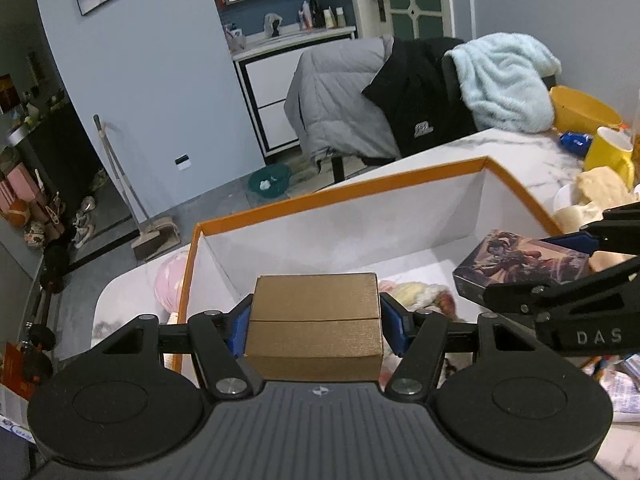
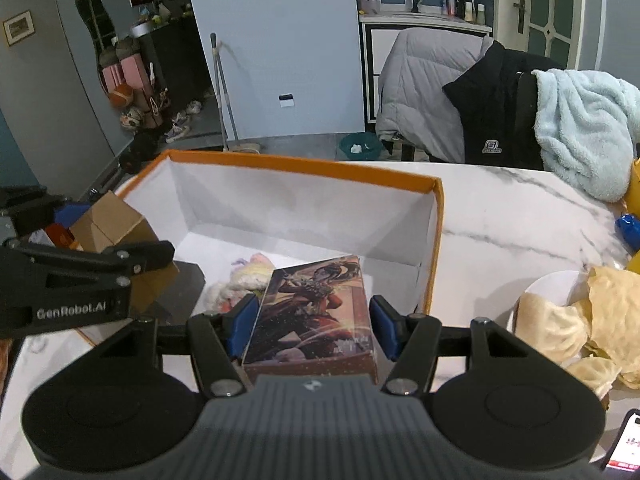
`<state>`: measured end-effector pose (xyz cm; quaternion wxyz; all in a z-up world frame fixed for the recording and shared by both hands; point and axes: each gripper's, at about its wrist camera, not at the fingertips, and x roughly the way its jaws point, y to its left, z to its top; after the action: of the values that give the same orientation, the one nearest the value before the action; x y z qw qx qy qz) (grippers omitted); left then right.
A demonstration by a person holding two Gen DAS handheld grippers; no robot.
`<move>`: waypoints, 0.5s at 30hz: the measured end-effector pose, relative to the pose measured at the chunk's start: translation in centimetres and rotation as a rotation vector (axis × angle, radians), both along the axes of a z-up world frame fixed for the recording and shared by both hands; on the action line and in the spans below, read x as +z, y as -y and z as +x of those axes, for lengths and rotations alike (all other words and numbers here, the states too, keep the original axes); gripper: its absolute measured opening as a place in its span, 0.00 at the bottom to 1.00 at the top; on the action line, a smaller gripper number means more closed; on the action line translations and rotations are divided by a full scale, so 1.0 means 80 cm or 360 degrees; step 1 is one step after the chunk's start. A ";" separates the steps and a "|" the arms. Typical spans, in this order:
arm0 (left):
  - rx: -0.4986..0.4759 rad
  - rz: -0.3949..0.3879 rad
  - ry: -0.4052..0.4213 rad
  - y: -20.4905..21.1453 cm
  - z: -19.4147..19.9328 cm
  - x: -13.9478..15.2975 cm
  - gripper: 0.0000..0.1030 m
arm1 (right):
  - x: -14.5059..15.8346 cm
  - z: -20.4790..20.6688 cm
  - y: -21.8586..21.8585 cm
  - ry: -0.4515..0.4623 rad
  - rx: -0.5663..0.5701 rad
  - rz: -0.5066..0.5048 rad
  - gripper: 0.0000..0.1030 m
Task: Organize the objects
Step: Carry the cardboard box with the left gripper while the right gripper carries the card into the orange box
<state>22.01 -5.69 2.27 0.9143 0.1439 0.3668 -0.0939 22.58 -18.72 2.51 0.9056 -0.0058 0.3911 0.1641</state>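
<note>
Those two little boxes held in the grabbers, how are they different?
The gold box, held by the left gripper, is plain and squat with a seam across its top; the picture box, held by the right gripper, is longer, flatter and printed with a figure. Both are clamped between blue fingers above the orange-rimmed box.

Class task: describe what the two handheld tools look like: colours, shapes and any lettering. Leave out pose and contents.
Both tools, the left tool and the right tool, are matte black with blue pads on the fingertips. Each has a ribbed grey body flanked by two round black discs, and angular linkage arms with silver bolts. White lettering reads "GenRobot.AI" on the left tool and "DAS" on the right. No cables or sleeves are visible.
</note>
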 end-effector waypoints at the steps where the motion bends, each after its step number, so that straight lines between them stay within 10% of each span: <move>1: 0.0004 0.0005 -0.0007 0.000 0.002 -0.003 0.71 | -0.003 0.000 -0.001 0.0000 0.0002 -0.0007 0.61; 15: 0.0050 0.0061 -0.0113 0.004 0.027 -0.029 0.71 | -0.023 0.016 -0.021 0.0030 0.0050 -0.0099 0.61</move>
<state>24.20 -6.03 -0.04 0.8991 0.1522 0.4031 -0.0777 23.87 -17.03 0.71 0.9059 -0.0417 0.3872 0.1661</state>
